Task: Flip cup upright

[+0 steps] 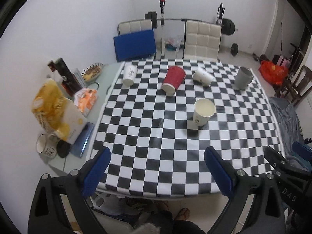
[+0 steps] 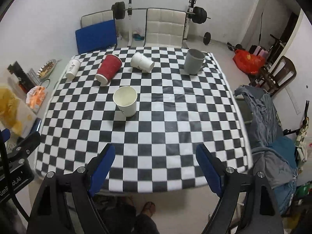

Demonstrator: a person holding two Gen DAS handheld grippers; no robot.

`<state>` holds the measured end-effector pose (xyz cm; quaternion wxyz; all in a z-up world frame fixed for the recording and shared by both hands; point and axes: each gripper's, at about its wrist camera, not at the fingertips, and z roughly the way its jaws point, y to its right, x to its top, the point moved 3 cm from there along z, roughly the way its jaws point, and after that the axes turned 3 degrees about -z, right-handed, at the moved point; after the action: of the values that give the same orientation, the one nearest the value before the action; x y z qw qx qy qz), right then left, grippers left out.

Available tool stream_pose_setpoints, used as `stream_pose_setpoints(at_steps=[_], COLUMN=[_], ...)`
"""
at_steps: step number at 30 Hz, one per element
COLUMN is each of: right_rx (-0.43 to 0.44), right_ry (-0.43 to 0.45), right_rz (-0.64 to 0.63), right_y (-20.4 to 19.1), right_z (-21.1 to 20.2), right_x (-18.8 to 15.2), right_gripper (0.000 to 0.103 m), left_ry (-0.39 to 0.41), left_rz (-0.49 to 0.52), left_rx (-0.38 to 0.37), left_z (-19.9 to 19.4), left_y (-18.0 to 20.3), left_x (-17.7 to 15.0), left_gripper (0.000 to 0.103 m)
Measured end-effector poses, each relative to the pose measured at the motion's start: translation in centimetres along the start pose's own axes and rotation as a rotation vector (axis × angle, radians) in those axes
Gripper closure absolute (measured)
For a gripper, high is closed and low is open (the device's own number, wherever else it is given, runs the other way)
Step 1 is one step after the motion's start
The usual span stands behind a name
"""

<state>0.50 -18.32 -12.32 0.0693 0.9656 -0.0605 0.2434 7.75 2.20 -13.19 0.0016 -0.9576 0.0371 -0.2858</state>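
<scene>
On the checkered tablecloth a white paper cup stands upright near the middle. Behind it a red ribbed cup lies on its side, as does a white cup beside it. A white printed cup stands mouth down at the far left. A grey mug stands upright at the far right. My left gripper and right gripper are both open and empty above the near table edge.
Snack bags, a mug, a blue box and a dish crowd the table's left strip. Two white chairs and a barbell rack stand behind. Clothes are draped at the right.
</scene>
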Motion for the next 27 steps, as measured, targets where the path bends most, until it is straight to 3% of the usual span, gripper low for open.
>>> stream_pose_setpoints(at_steps=[12, 27], right_rx=[0.035, 0.045], right_ry=[0.089, 0.154], right_rz=[-0.003, 0.014], right_y=[1.3, 1.7], right_z=[-12.6, -18.6], right_x=[-2.0, -1.5], right_gripper=[0.017, 0.017], left_ry=[0.07, 0.143], left_rz=[-0.05, -0.074], left_rx=[-0.007, -0.027], left_z=[-9.4, -13.5], left_y=[0.1, 0.1], left_x=[-1.4, -0.3], left_gripper=[0.005, 0.005])
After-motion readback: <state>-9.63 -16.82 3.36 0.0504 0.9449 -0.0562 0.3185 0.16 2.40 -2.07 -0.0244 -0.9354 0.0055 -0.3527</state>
